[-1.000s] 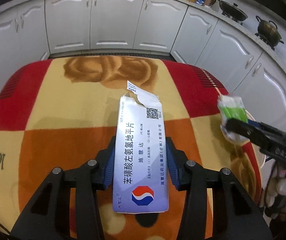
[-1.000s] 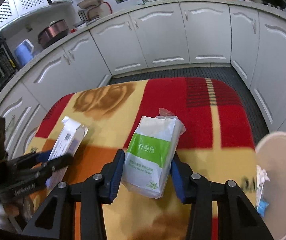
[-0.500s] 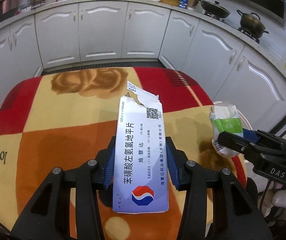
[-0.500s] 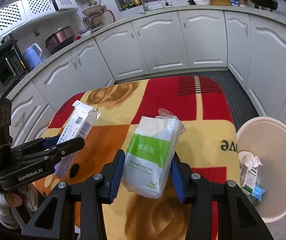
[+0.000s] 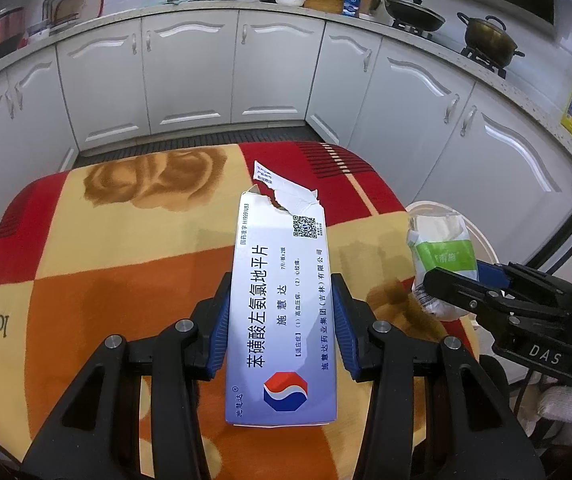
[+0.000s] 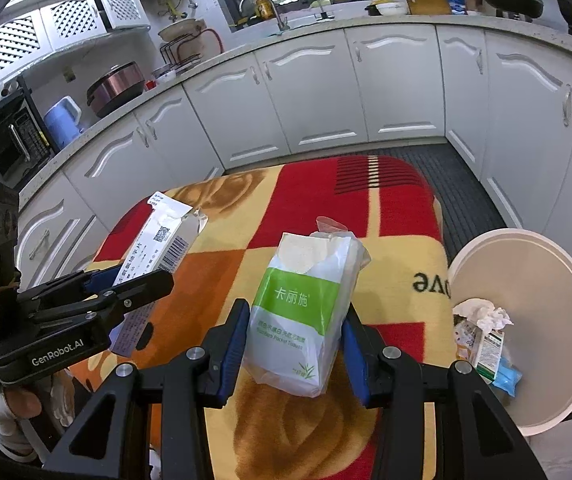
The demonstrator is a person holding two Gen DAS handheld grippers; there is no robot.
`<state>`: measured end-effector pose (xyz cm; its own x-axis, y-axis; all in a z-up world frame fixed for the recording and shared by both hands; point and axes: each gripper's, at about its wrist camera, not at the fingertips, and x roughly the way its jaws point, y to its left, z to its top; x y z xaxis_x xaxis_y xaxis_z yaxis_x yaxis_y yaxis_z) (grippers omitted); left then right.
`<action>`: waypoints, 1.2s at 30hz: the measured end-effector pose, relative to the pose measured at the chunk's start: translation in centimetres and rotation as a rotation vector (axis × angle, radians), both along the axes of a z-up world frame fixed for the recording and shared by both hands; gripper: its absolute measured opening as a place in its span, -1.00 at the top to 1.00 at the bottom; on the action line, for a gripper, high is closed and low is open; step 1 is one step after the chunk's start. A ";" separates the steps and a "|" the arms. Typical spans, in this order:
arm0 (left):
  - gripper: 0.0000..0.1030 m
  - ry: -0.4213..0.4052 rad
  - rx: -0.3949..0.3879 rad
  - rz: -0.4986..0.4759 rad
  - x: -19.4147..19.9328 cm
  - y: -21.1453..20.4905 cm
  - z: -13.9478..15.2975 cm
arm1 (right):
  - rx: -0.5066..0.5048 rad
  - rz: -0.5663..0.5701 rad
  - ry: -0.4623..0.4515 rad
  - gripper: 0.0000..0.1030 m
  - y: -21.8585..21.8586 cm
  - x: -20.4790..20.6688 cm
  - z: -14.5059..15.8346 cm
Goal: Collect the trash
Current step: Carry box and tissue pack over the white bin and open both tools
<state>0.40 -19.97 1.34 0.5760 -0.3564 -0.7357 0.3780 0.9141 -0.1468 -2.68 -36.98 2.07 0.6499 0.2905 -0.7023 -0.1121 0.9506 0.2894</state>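
Observation:
My left gripper point(image 5: 282, 320) is shut on a flat white and blue medicine box point(image 5: 282, 300) with a torn top flap, held above the patterned table. Seen from the right wrist, the same medicine box point(image 6: 158, 248) sticks out of the left gripper point(image 6: 134, 292) at the left. My right gripper point(image 6: 293, 340) is shut on a white and green pocket tissue pack point(image 6: 305, 304). The left wrist view shows that tissue pack point(image 5: 441, 256) in the right gripper point(image 5: 457, 288) at the right, in front of a round white trash bin point(image 5: 481, 236).
The trash bin point(image 6: 537, 280) stands on the floor beside the table's right edge, with crumpled paper and small packets point(image 6: 481, 336) inside. A red, orange and yellow cloth point(image 6: 313, 200) covers the table. White kitchen cabinets point(image 5: 190, 76) curve round behind.
Both grippers have lifted and drawn back from the table with their items still gripped. The trash bin has come fully into the right wrist view, and more of the kitchen counter shows.

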 end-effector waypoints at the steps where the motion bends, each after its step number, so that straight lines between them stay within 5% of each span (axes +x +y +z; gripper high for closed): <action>1: 0.16 -0.001 -0.001 -0.003 0.0 -0.2 0.0 | 0.002 -0.006 -0.001 0.17 -0.2 -0.1 0.0; 36: 0.16 0.109 -0.042 -0.241 0.9 -15.0 -1.9 | 0.009 -0.274 0.050 0.17 -13.6 -4.0 -2.7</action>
